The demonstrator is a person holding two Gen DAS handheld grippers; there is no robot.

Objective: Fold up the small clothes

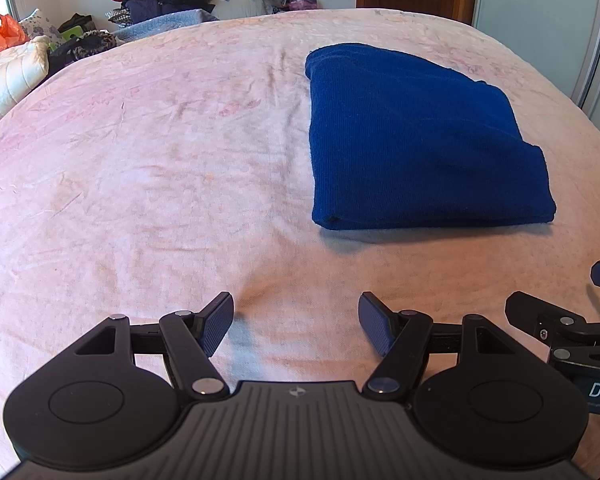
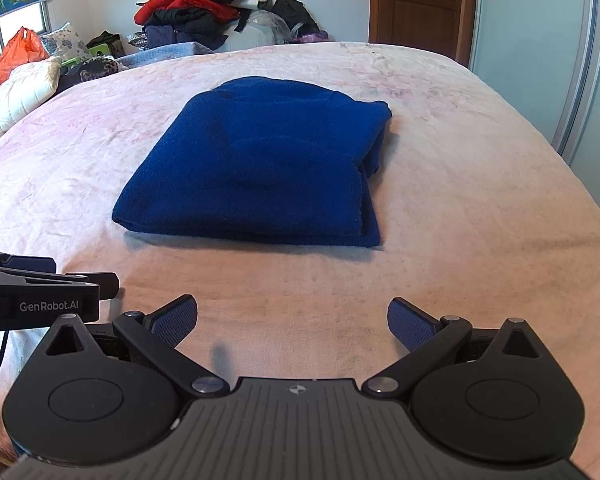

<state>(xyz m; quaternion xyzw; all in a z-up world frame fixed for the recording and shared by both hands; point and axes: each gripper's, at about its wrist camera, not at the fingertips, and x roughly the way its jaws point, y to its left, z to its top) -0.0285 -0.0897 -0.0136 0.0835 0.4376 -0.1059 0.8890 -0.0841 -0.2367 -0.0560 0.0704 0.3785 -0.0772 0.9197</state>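
The blue garment (image 2: pixel 256 164) lies folded into a compact, layered rectangle on the pink bedspread (image 1: pixel 140 168), its stacked edges showing along the side nearest the sliding wardrobe door (image 2: pixel 540 52). Judged from this lie, the folding step looks complete or very nearly so; nothing is gripped.

The left gripper (image 1: pixel 296 326) has its jaws spread, with only bedspread between the pads. The right gripper (image 2: pixel 292 322) is likewise spread and empty. Both hover over bare bedspread on the near side of the garment, apart from it and touching no cloth. The two tools sit just beside each other.

Relative to the garment, the left gripper stands off its near corner, on the side away from the wardrobe door; the right gripper faces its near folded edge more squarely.

The next move, if any, calls for a light tidying of the loose layered edge, or for setting the garment aside and fetching another piece, possibly from the clothes pile (image 2: pixel 196 8) beyond the garment.
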